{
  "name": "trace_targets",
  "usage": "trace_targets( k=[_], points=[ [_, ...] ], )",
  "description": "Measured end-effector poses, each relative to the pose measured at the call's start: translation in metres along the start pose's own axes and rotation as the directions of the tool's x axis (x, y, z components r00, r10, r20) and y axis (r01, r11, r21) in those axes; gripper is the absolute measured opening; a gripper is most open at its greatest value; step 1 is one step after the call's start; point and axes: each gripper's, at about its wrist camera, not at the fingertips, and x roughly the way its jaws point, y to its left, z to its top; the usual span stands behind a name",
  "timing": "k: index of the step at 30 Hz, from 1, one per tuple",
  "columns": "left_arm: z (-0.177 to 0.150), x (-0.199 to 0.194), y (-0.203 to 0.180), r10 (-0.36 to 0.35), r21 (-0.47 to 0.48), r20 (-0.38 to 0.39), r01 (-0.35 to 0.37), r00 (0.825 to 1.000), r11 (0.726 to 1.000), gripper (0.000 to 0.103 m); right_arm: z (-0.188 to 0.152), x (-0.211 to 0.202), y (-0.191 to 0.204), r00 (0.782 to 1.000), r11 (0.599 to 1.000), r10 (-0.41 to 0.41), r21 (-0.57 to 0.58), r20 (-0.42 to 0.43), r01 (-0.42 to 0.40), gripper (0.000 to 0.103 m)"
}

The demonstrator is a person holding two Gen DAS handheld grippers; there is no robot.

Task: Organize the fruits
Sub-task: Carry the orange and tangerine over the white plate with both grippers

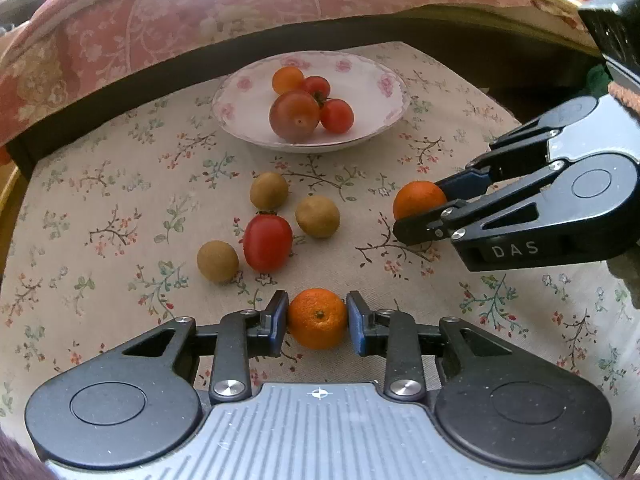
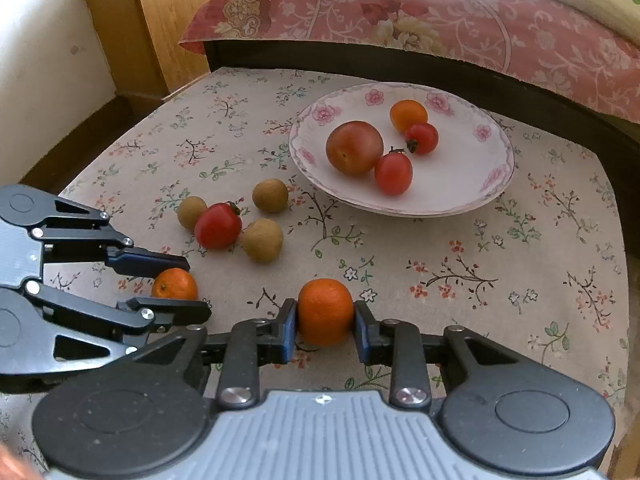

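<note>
Between the pads of my left gripper (image 1: pixel 318 316) sits a small mandarin (image 1: pixel 318 330), touched on both sides, low over the floral tablecloth. My right gripper (image 1: pixel 418 209) comes in from the right, shut on a second mandarin (image 1: pixel 416 196). In the right wrist view that gripper (image 2: pixel 325 320) holds its mandarin (image 2: pixel 325 306), with the left gripper (image 2: pixel 197 286) and its mandarin (image 2: pixel 174 286) close on the left. A floral plate (image 1: pixel 368 92) behind holds a large reddish tomato (image 1: pixel 295 115) and three cherry tomatoes. Loose on the cloth lie a red tomato (image 1: pixel 267 242) and three longans (image 1: pixel 317 216).
A bed with a pink floral cover (image 2: pixel 440 20) and a dark frame (image 1: pixel 120 96) runs along the table's far side. A wooden cabinet (image 2: pixel 160 20) and a white wall stand at the far left. Bare cloth lies right of the plate (image 2: pixel 560 240).
</note>
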Motion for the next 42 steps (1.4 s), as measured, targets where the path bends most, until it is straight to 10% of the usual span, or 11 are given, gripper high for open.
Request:
trace_targets(
  k=[42],
  points=[
    [0.048,-0.019,0.003,0.031,-0.036,0.148,-0.026,0.988,0.999,0.039,0.035,-0.028,-0.013,0.991,0.998,-0.021,0.064,0.133,0.013,0.031]
  ],
)
